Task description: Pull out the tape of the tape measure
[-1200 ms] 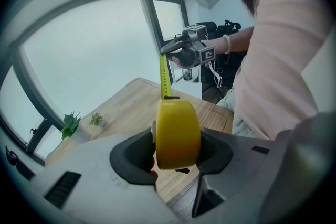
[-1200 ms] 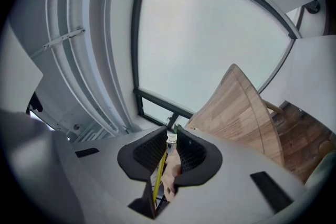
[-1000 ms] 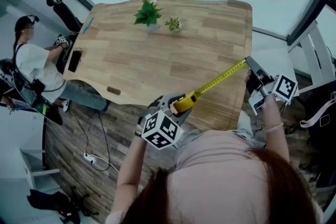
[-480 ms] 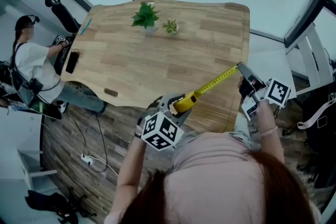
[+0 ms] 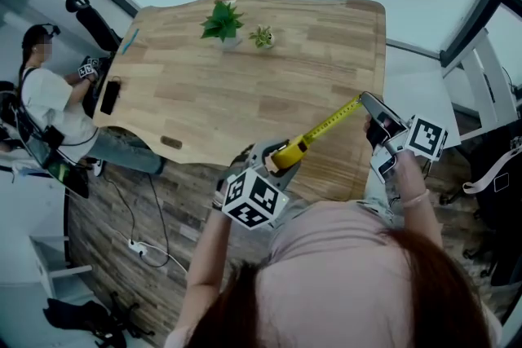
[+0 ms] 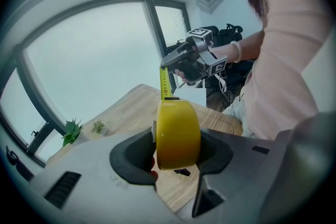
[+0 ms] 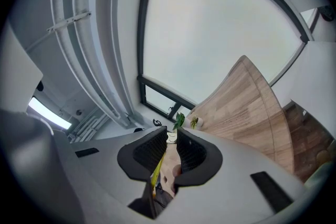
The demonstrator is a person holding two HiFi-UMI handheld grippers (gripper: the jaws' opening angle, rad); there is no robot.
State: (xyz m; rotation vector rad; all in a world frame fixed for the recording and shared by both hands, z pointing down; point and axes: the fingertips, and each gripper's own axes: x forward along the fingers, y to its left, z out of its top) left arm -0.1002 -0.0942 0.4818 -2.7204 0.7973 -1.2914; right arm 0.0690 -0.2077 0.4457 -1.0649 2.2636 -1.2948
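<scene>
A yellow tape measure (image 5: 285, 157) is held over the near edge of the wooden table (image 5: 245, 94), with my left gripper (image 5: 281, 155) shut on its round case. In the left gripper view the case (image 6: 178, 134) sits squeezed between both pads. Its yellow tape (image 5: 330, 125) runs up and to the right to my right gripper (image 5: 364, 100), which is shut on the tape's end. The right gripper view shows the tape (image 7: 156, 173) edge-on between the ribbed pads (image 7: 191, 152). From the left gripper view, the tape (image 6: 164, 81) rises to the right gripper (image 6: 168, 63).
Two small potted plants (image 5: 222, 20) (image 5: 263, 37) stand at the table's far side. A seated person (image 5: 49, 102) is at the table's left end beside a dark phone (image 5: 108, 96). White frames (image 5: 489, 77) stand to the right. Cables lie on the floor (image 5: 143, 244).
My right gripper has shifted left toward the case, so the stretch of tape between the two grippers is shorter. The left gripper has held its place.
</scene>
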